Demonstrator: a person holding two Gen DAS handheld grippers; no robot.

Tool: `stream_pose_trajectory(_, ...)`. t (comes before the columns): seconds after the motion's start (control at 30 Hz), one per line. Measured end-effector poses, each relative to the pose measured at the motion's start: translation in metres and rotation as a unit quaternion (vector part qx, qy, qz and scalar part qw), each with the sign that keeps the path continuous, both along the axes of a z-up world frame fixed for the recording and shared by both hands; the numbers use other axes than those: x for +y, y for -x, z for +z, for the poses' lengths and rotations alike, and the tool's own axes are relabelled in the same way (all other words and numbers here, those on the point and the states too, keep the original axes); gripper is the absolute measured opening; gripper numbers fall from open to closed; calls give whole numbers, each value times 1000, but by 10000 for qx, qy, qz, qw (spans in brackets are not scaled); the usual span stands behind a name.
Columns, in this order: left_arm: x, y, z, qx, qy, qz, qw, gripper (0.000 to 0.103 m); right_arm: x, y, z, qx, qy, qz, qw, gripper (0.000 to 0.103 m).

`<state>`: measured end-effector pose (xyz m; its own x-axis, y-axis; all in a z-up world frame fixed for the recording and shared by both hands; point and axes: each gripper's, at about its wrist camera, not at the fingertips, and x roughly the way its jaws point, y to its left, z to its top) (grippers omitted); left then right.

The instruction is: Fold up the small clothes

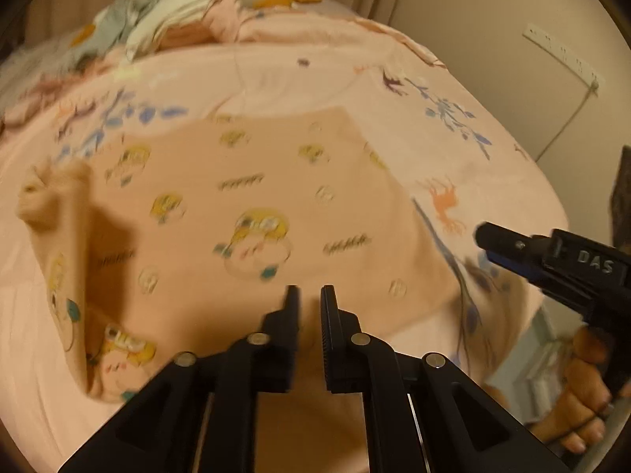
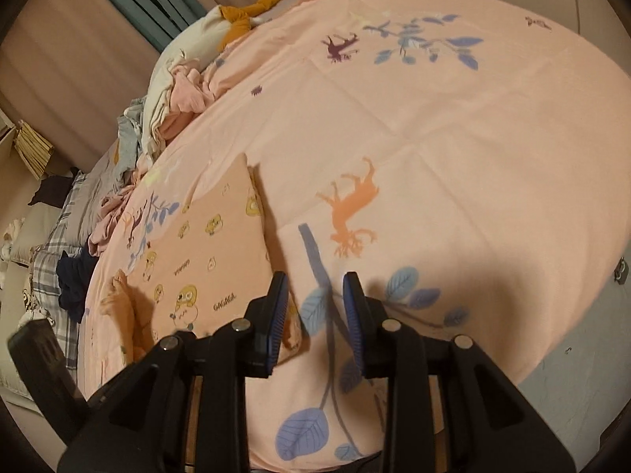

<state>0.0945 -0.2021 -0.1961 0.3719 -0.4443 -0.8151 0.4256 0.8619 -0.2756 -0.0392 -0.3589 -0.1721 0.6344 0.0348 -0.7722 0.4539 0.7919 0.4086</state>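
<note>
though the left gripper [image 1: 309, 295] shows a narrow slit between its fingers [image 1: 331, 335], it is as good as closed and nothing is caught in it; it hangs just over the near edge of the garment [image 1: 252, 213]. the right gripper [image 2: 315, 303] has its blue-padded fingers [image 2: 276, 315] partly apart and empty, above the bed sheet [image 2: 453, 138], with the garment's near right corner just beside the left-hand finger.

the garment, a small peach piece printed with yellow cartoon figures, lies spread on the pink sheet of the bed. its left side is turned up and over in a bunched flap [image 1: 59, 205], so my reading is that one fold is started or just laid, and both grippers are free between grasps. the next move probably calls for pinching an edge or corner cleanly, taking one layer of the garment and not the sheet beneath, then carrying it across flat.

the left view is smeared by motion, so the garment's hem and seams are hard to read, and what kind of garment it is i cannot say. its near edge is hidden behind the left gripper. a pile of other clothes [image 2: 177, 90] waits at the far side of the bed. a hand [image 1: 583, 386] holding the right gripper is cut off by the frame.
</note>
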Motion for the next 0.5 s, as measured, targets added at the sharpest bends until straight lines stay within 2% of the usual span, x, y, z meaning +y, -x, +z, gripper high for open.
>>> stream_pose_trajectory(0.1, 53, -2, 6, 313, 328, 500, 9977, 6, 15, -8, -2, 10, -143, 377, 9992, 36)
stream_pose_trajectory(0.17, 85, 0, 6, 452, 294, 830, 9951, 7, 31, -18, -1, -28, -247, 669, 9975, 49)
stream_pose_trajectory(0.23, 125, 10, 3, 610, 335, 1059, 9919, 10, 53, -35, 0, -63, -367, 1036, 9939, 53)
stream_pose_trajectory(0.27, 136, 13, 2, 624, 318, 1175, 9906, 13, 67, -43, 1, -77, -378, 1269, 9912, 53)
stream_pose_trajectory(0.33, 164, 21, -4, 650, 252, 1592, 9848, 35, 97, -57, 3, -95, -283, 1715, 9847, 53)
stream_pose_trajectory(0.37, 179, 23, -8, 688, 338, 1821, 9803, 38, 106, -61, 3, -81, -224, 1822, 9830, 53)
stream_pose_trajectory(0.43, 206, 25, -17, 978, 817, 2145, 9684, 38, 131, -71, 1, 3, -94, 1999, 9798, 54)
stream_pose_trajectory(0.5, 222, 25, -25, 1325, 1466, 2180, 9557, 38, 147, -78, -4, 132, -69, 2133, 9769, 54)
